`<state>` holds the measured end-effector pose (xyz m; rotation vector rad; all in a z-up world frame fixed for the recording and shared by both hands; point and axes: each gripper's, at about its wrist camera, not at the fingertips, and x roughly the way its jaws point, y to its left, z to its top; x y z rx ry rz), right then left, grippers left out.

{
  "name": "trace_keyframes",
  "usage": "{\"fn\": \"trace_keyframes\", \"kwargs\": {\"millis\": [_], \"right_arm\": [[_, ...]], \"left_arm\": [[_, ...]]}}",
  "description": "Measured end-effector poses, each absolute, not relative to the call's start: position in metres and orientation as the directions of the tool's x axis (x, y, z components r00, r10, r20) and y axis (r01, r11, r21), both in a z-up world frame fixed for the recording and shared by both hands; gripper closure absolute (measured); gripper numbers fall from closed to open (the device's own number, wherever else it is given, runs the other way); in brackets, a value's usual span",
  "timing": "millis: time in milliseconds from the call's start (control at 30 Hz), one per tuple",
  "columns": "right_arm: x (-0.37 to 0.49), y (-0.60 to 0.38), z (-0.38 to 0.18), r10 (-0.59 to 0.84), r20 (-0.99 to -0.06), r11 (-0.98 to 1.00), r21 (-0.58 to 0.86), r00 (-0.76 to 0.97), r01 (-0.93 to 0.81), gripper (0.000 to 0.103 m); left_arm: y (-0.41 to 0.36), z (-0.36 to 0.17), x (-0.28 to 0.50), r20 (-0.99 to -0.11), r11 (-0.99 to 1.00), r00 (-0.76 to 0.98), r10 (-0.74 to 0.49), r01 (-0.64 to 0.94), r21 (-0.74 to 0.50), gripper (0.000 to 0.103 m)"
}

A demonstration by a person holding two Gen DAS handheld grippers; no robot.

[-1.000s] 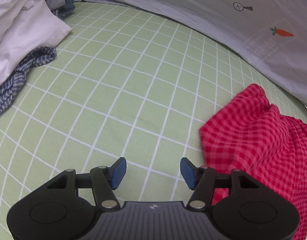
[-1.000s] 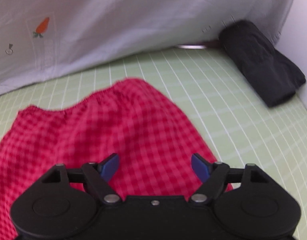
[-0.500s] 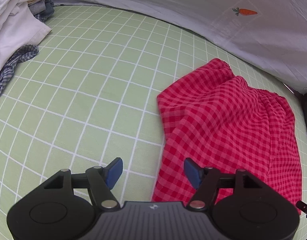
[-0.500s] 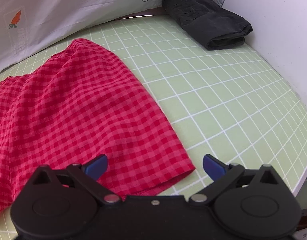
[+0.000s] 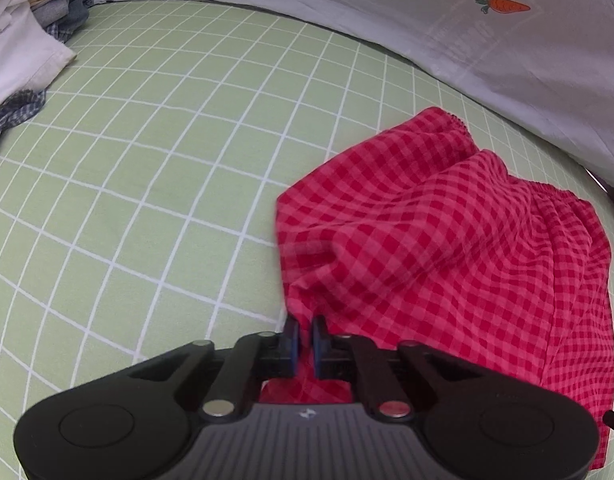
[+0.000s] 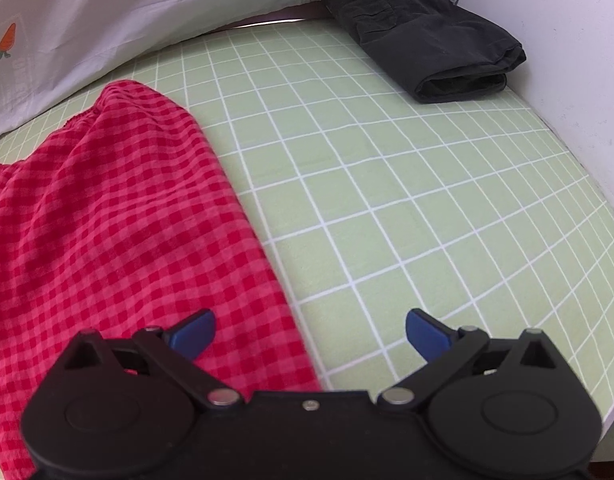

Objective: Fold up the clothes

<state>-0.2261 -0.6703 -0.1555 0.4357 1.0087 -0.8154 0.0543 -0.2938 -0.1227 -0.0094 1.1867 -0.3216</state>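
Red gingham shorts (image 5: pixel 447 248) lay on the green grid sheet (image 5: pixel 155 184). The left gripper (image 5: pixel 303 340) was closing, seemingly pinching their near left hem. The right gripper (image 6: pixel 310 330) gaped wide over their near right corner, grasping nothing.

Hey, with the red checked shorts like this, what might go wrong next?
The left gripper is closing on only a thin pinch of the red checked shorts hem, so it may slip out when lifted. The right gripper is open, nothing held, straddling the other corner; lifting one-sided would likely bunch the cloth.
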Motion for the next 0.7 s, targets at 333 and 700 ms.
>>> {"fn": "trace_keyframes", "kwargs": {"millis": [333,700], "right_arm": [[-0.240,-0.662,-0.164,-0.382,-0.884,0.560,0.011,0.270,0.829,0.001],[-0.247,-0.663,-0.162,-0.395,-0.884,0.531,0.004,0.252,0.847,0.001]], "left_arm": [[-0.436,-0.079,0.011,-0.803,0.663,0.257,-0.538,0.717,-0.215,0.086],[-0.345,-0.054,0.029,-0.734,0.783,0.364,-0.573,0.508,-0.358,0.050]]}}
